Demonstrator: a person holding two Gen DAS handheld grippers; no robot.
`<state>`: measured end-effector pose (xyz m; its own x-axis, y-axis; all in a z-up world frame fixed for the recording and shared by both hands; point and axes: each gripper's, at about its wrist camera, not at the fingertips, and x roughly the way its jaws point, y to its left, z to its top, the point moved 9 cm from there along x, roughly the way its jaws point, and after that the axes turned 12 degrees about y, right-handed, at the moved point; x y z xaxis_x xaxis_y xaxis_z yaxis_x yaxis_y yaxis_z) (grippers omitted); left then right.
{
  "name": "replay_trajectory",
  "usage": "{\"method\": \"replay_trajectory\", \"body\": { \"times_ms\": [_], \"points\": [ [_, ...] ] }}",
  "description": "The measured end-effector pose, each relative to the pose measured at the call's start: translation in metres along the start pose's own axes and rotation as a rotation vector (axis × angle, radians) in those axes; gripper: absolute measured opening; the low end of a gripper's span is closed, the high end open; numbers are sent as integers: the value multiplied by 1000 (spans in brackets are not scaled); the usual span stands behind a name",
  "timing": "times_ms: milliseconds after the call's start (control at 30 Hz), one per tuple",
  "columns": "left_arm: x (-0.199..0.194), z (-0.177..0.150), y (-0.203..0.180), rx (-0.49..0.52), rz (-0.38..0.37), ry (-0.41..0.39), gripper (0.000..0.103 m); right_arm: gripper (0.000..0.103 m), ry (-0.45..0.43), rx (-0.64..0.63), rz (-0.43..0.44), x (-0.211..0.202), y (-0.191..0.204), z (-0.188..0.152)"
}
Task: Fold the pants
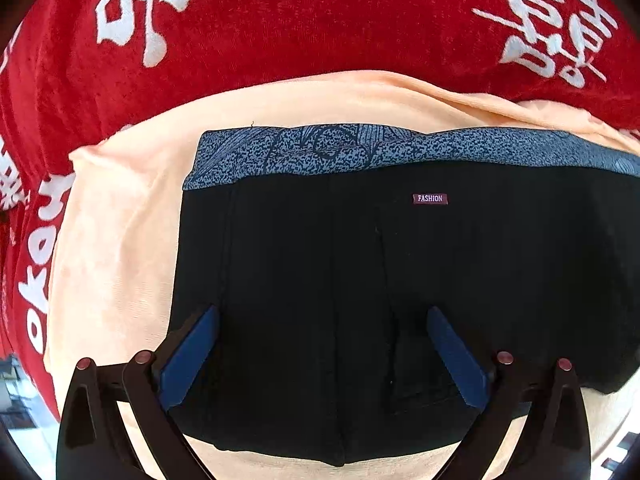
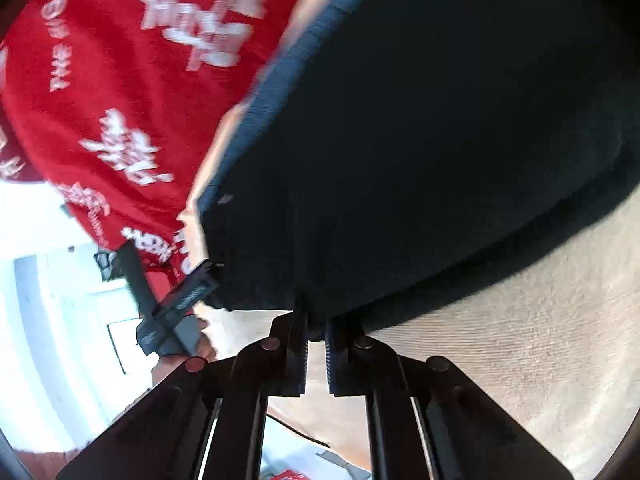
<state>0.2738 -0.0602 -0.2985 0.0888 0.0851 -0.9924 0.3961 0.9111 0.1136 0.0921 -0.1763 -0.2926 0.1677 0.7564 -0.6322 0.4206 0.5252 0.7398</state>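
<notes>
Black pants point(image 1: 320, 280) with a blue patterned waistband point(image 1: 340, 148) and a small FASHION tag point(image 1: 430, 199) lie folded on a peach cloth point(image 1: 112, 240). My left gripper point(image 1: 322, 316) hovers over them with its blue pads wide apart and nothing between them. In the right wrist view my right gripper point(image 2: 316, 320) is shut on the near edge of the black pants point(image 2: 420, 140) and lifts that edge off the peach cloth point(image 2: 520, 340). The left gripper point(image 2: 176, 304) shows at the pants' left corner in that view, which is motion-blurred.
A red blanket with white characters point(image 1: 300, 32) lies under the peach cloth and fills the far side; it also shows in the right wrist view point(image 2: 120, 80). A bright floor point(image 2: 52, 340) lies beyond its edge at left.
</notes>
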Motion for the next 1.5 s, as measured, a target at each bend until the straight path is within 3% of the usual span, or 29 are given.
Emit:
{"method": "replay_trajectory", "body": {
  "times_ms": [100, 233, 300, 367, 433, 533, 600, 667, 733, 800, 900, 1033, 1100, 1133, 1167, 1200, 1267, 1367, 1467, 1500],
  "points": [
    [3, 1, 1, 17, -16, -8, 103, 7, 41, 11, -121, 17, -21, -9],
    [0, 0, 2, -1, 6, 26, 103, 8, 37, 35, -110, 15, -23, -17],
    [-3, -1, -1, 6, 25, 49, 103, 11, 93, 34, -140, 12, -22, -29],
    [-17, -6, -22, 46, 8, 42, 103, 11, 107, 21, -218, -3, -26, -37],
    [-35, -7, -58, 80, -51, 10, 103, 11, 57, -7, -273, -26, -28, -34],
    [-45, 4, -116, 123, -133, -7, 103, 11, -72, -70, -359, -71, -23, -2],
    [-43, 10, -150, 146, -160, -4, 103, 11, -94, -94, -400, -84, -28, 21],
    [-34, 13, -183, 177, -143, -2, 103, 11, -83, -127, -454, -83, -37, 39],
    [-15, 5, -201, 202, -65, 11, 103, 11, -27, -152, -549, -72, -63, 42],
    [-19, 1, -199, 148, -62, -32, 103, 11, -90, -166, -476, -75, -71, 35],
    [-21, -5, -198, 146, -60, -17, 103, 11, -86, -85, -403, -81, -76, 25],
    [-30, 2, -203, 170, 14, 2, 103, 11, -38, -84, -381, -92, -77, 23],
    [-36, 7, -209, 160, 12, 19, 103, 12, -45, -96, -398, -107, -77, 24],
    [-40, 9, -213, 144, -8, 28, 103, 13, -55, -100, -406, -117, -78, 26],
    [-45, 14, -218, 136, -17, 29, 103, 26, -62, -98, -417, -121, -75, 29],
    [-50, 13, -229, 131, -23, 27, 103, 49, -70, -96, -432, -129, -79, 28],
    [-53, 11, -232, 139, -20, 25, 103, 67, -87, -102, -470, -145, -85, 35],
    [-57, 28, -251, 126, -38, 25, 103, 67, -97, -121, -539, -159, -91, 46],
    [-59, 56, -265, 77, -57, 12, 103, 67, -116, -129, -535, -169, -95, 61],
    [-58, 69, -270, 61, -54, 3, 103, 62, -123, -132, -529, -172, -95, 71]
  ]
}}
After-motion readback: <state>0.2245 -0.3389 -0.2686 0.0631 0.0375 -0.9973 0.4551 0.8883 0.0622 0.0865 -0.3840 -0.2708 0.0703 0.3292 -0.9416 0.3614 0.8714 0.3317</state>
